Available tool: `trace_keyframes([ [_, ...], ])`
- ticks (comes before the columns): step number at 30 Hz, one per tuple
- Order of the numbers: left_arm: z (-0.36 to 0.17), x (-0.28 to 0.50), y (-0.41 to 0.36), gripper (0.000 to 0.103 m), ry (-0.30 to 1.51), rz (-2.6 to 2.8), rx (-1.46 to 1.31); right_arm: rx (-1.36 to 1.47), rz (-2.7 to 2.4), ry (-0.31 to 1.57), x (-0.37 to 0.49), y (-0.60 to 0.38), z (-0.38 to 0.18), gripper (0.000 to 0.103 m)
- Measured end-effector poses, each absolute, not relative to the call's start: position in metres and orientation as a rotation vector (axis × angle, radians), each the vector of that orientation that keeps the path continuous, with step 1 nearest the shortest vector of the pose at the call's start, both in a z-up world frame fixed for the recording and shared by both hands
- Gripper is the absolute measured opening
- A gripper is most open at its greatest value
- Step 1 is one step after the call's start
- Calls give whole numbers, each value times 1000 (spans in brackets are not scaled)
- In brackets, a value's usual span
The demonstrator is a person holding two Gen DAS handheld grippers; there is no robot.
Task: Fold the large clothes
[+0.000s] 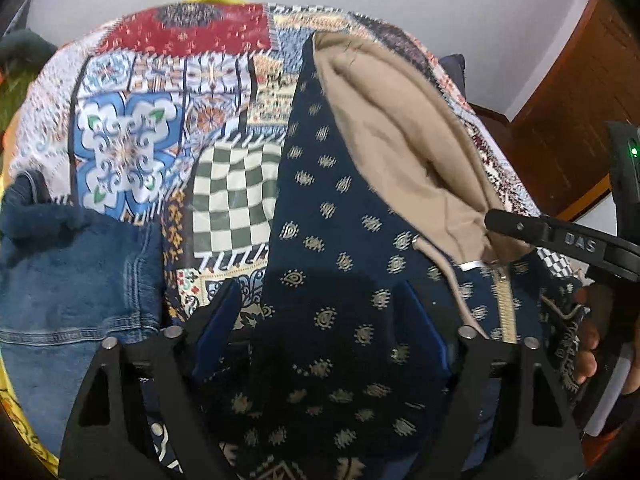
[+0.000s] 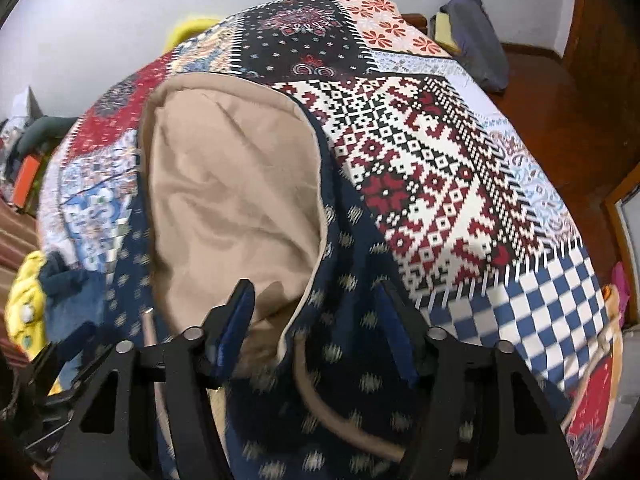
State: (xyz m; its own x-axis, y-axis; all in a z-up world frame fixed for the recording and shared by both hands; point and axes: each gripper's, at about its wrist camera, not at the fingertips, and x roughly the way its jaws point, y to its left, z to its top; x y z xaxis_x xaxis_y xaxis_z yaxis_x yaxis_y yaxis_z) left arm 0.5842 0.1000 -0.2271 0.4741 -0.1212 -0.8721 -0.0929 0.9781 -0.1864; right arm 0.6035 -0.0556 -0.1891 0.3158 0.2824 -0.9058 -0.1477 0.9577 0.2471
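I judge the fold barely begun: the navy hooded jacket point(image 1: 320, 208) lies on the bed point(image 2: 440, 168), tan lining up; my left gripper point(image 1: 320, 308) and right gripper point(image 2: 316, 300) both stand agape, holding nothing; next, pinch matching edges.

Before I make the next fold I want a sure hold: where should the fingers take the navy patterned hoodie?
Probably at the zip front edge of the navy patterned hoodie, just below its tan-lined hood, coming from the near side. There the cloth forms a thin free hem by the drawcord; the hood itself lies puffed and open on the patchwork bedspread.
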Motion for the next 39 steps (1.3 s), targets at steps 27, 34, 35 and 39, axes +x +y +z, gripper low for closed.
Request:
trace_keyframes([
  [27,-158,459,57,14,977,-140,42,5,540,963,432,-89,-81,5],
  [34,-190,417,46,23,1088,-137,137,-104,439,1003,405,-104,-122,6],
  [35,-192,412,45,28,1094,-138,143,-120,417,1010,404,-107,-129,7],
  [39,-181,394,42,48,1056,-143,145,-159,360,1071,400,-113,-142,36],
])
